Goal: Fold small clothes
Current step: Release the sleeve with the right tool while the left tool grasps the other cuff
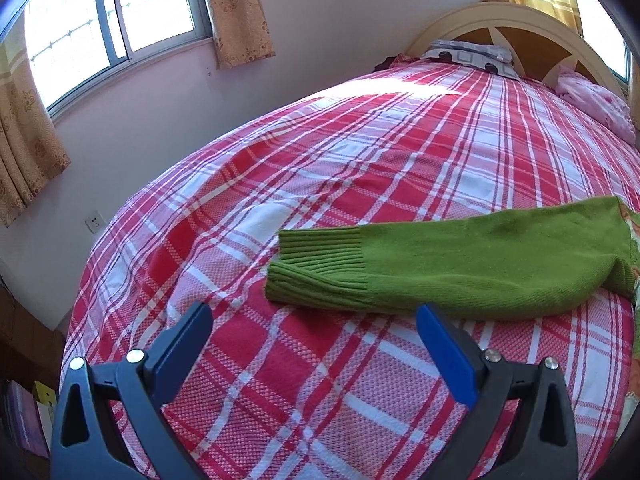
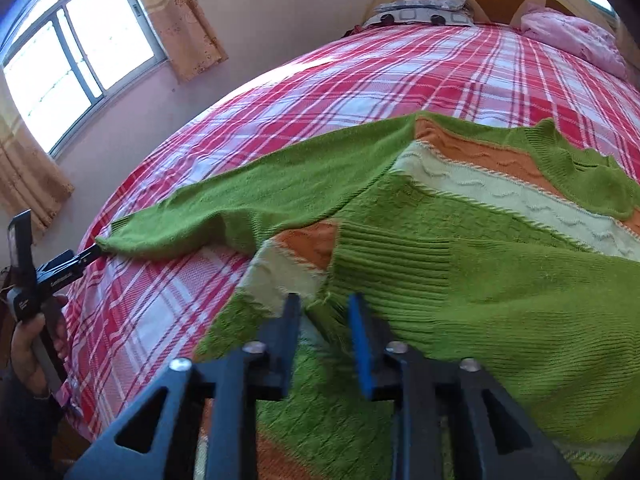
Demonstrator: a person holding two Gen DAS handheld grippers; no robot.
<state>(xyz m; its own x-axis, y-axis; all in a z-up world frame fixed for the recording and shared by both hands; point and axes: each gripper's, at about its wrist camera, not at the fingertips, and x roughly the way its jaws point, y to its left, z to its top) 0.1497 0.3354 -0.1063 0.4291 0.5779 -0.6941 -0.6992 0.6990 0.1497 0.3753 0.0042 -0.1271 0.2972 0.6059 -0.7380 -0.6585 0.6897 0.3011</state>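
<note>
Your green sweater [image 2: 460, 264] with orange and cream stripes lies spread on the bed [image 2: 360, 80], one sleeve [image 1: 460, 260] stretched out toward the window side. Your right claw [image 2: 324, 312] hovers over a folded sleeve cuff on the sweater's body, jaws parted, gripping nothing. Your left claw [image 1: 316, 328] stands wide open and empty, just short of the outstretched sleeve's ribbed cuff.

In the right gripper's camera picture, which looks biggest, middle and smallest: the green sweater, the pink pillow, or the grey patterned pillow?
1. Green sweater, by far.
2. and 3. Pink pillow and grey patterned pillow look about alike, both far off by the headboard, so no ranking.
</note>
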